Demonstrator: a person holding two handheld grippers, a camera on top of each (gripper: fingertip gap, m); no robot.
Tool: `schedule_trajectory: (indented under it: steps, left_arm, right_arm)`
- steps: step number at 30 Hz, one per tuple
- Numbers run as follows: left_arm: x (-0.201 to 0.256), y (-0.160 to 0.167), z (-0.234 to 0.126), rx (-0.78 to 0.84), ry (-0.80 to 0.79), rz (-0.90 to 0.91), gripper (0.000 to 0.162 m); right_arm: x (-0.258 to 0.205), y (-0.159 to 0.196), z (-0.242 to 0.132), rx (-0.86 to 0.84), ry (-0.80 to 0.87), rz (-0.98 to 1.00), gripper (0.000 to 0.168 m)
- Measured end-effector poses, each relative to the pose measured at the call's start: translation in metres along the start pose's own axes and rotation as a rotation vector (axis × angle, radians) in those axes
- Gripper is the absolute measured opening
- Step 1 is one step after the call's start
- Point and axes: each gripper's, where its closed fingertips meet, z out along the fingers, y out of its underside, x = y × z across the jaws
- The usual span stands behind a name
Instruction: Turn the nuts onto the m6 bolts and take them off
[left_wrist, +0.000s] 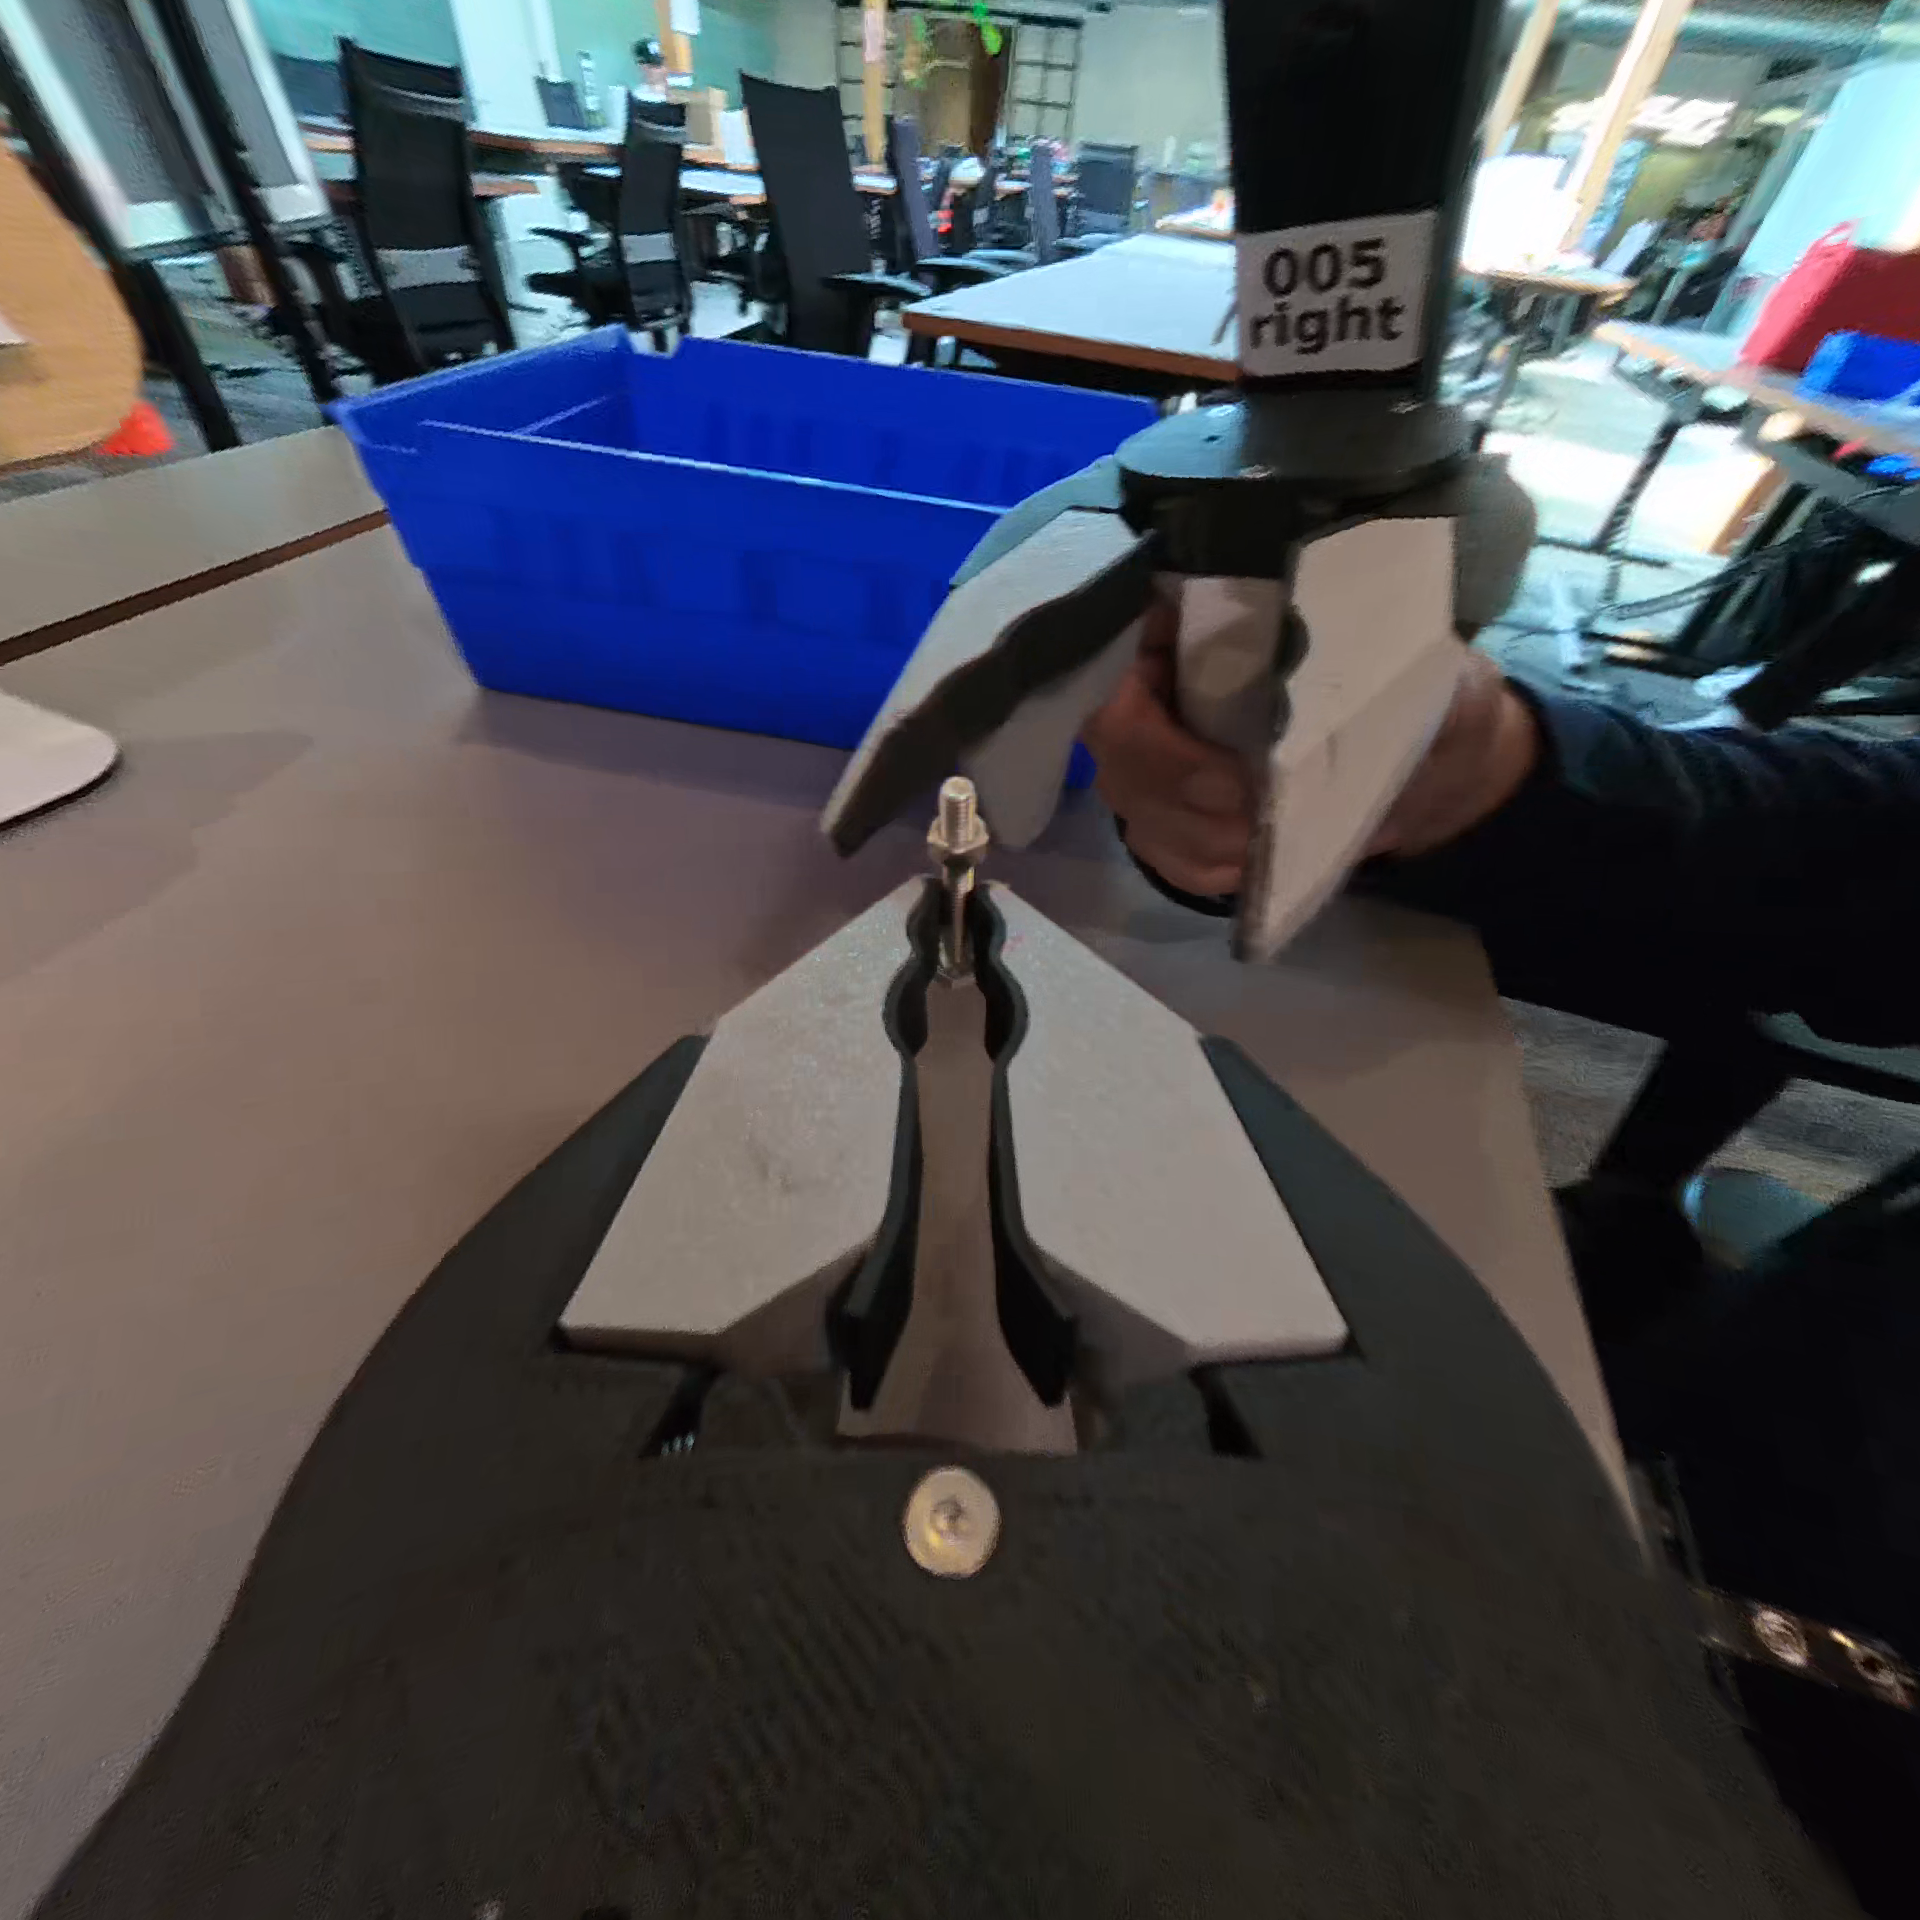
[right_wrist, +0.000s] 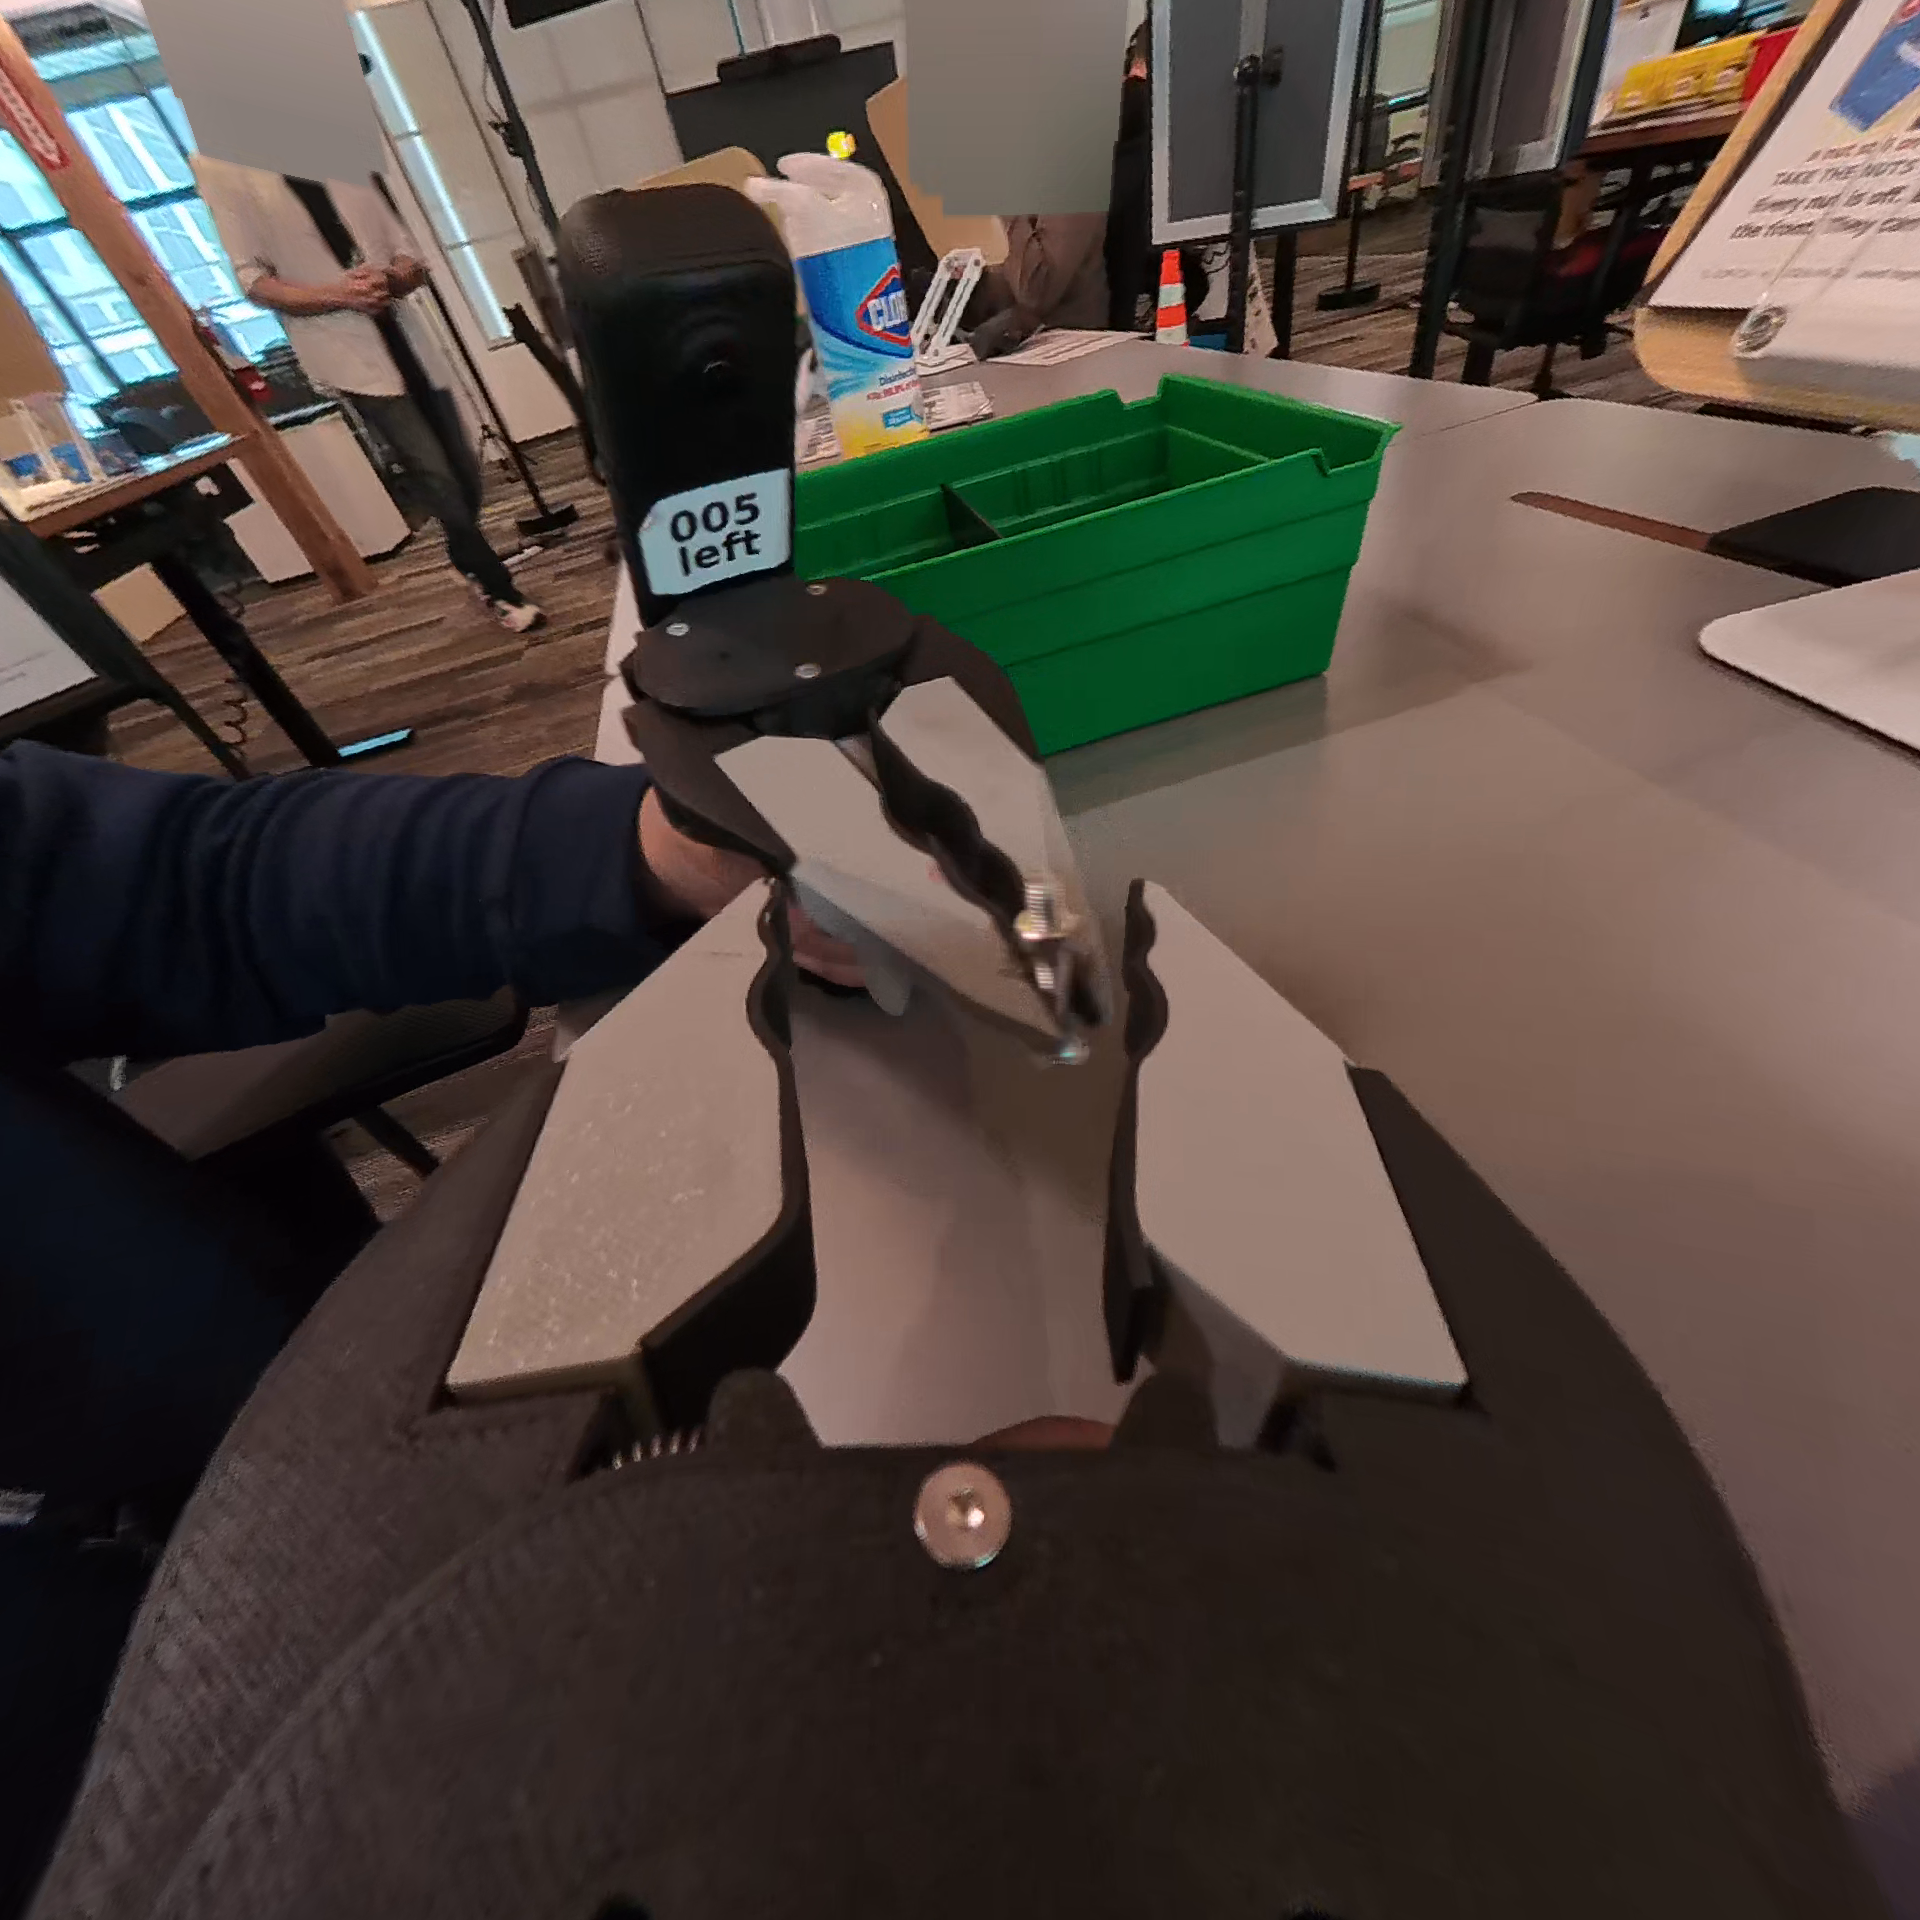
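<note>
My left gripper (left_wrist: 956, 896) is shut on a steel M6 bolt (left_wrist: 954, 914) whose threaded end sticks out past the fingertips. A steel nut (left_wrist: 952, 831) sits on the thread near the bolt's tip. My right gripper (right_wrist: 952, 912) is open and empty, its fingers (right_wrist: 1226, 1122) on either side of the bolt without touching it. In the right wrist view the left gripper (right_wrist: 1075, 1013) holds the bolt (right_wrist: 1055, 982) with the nut (right_wrist: 1042, 921) between my open fingers. In the left wrist view the right gripper (left_wrist: 1049, 883) hangs just beyond the nut, held by a hand.
A blue bin (left_wrist: 727, 540) stands on the grey table (left_wrist: 312, 935) behind the bolt. A green divided bin (right_wrist: 1122, 582) and a wipes canister (right_wrist: 857, 301) stand on the other side. A white flat base (right_wrist: 1829, 655) lies at the table's side. A person (right_wrist: 353, 312) stands in the background. Only a small space, under 4 cm, lies between the two pairs of fingers. From either gripper's tips it is about 40 cm to the white flat base (right_wrist: 1829, 655).
</note>
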Motion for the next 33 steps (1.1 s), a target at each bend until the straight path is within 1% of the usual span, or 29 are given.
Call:
schedule_trajectory:
  steps: [1,2,3,4,5,8,10,12,14,15,16,17,18,19,22,24,25,28,30,32,33]
  left_arm:
    - [-0.010,0.003,0.001,-0.021,-0.065,-0.003,0.003]
    - [-0.024,0.003,-0.001,-0.023,-0.134,-0.027,0.003]
    - [-0.041,0.002,-0.007,-0.006,-0.217,-0.072,0.003]
    - [-0.057,0.001,-0.015,0.016,-0.281,-0.118,0.003]
    - [-0.065,0.001,-0.022,0.031,-0.300,-0.145,0.003]
    - [-0.053,-0.005,-0.024,0.073,-0.212,-0.173,0.003]
    - [-0.030,-0.008,-0.015,0.066,-0.093,-0.142,0.002]
    - [-0.010,-0.007,-0.007,0.047,-0.013,-0.087,0.002]
    - [-0.010,0.001,-0.002,0.000,-0.034,-0.058,0.003]
    - [-0.014,0.001,-0.002,-0.006,-0.058,-0.061,0.003]
    - [-0.025,0.002,-0.004,-0.005,-0.117,-0.084,0.003]
    - [-0.041,0.003,-0.008,-0.004,-0.203,-0.120,0.003]
    - [-0.052,0.004,-0.014,-0.003,-0.245,-0.145,0.003]
    - [-0.056,0.005,-0.017,0.000,-0.244,-0.159,0.003]
    - [-0.039,0.002,-0.015,0.018,-0.150,-0.145,0.002]
    - [-0.023,0.006,-0.007,-0.029,-0.093,-0.083,0.002]
    - [-0.018,0.009,-0.003,-0.059,-0.085,-0.042,0.003]
    - [-0.008,0.014,0.002,-0.099,-0.068,0.040,0.003]
    - [-0.007,0.014,0.002,-0.104,-0.075,0.056,0.003]
    - [-0.007,0.014,0.002,-0.102,-0.073,0.056,0.003]
    - [-0.006,0.014,0.002,-0.103,-0.069,0.052,0.003]
  right_arm:
    - [-0.004,0.001,0.001,-0.008,-0.020,0.006,0.065]
    - [-0.003,0.001,0.001,-0.010,-0.012,0.000,0.073]
    - [-0.006,0.002,0.000,-0.012,-0.025,-0.018,0.054]
    - [-0.009,0.000,-0.001,-0.002,-0.038,-0.022,0.049]
    - [-0.008,-0.001,-0.001,0.006,-0.032,-0.017,0.053]
    - [0.000,-0.001,-0.001,0.007,0.002,0.001,0.062]
    - [0.002,-0.003,-0.001,0.014,0.011,0.002,0.063]
    - [0.001,-0.002,0.000,0.012,0.007,0.003,0.064]
    - [-0.006,0.000,0.002,0.000,-0.025,0.005,0.065]
    - [-0.007,0.001,0.002,-0.006,-0.032,0.005,0.074]
    - [-0.008,0.000,0.002,-0.004,-0.030,-0.007,0.075]
    - [-0.017,-0.003,-0.001,0.012,-0.075,-0.033,0.046]
    - [-0.021,-0.010,-0.004,0.050,-0.091,-0.042,0.044]
    - [-0.019,-0.013,-0.006,0.072,-0.076,-0.047,0.047]
    - [0.003,-0.005,-0.004,0.023,0.025,-0.009,0.050]
    - [0.013,-0.002,-0.003,0.010,0.067,0.012,0.049]
    - [0.012,-0.004,-0.004,0.020,0.063,0.015,0.046]
    - [0.016,-0.003,-0.006,0.025,0.080,0.021,0.028]
    - [0.018,0.001,-0.004,-0.001,0.088,0.023,0.023]
    - [0.019,0.007,-0.001,-0.040,0.103,0.009,0.006]
    - [0.020,0.008,0.000,-0.049,0.115,-0.001,0.004]
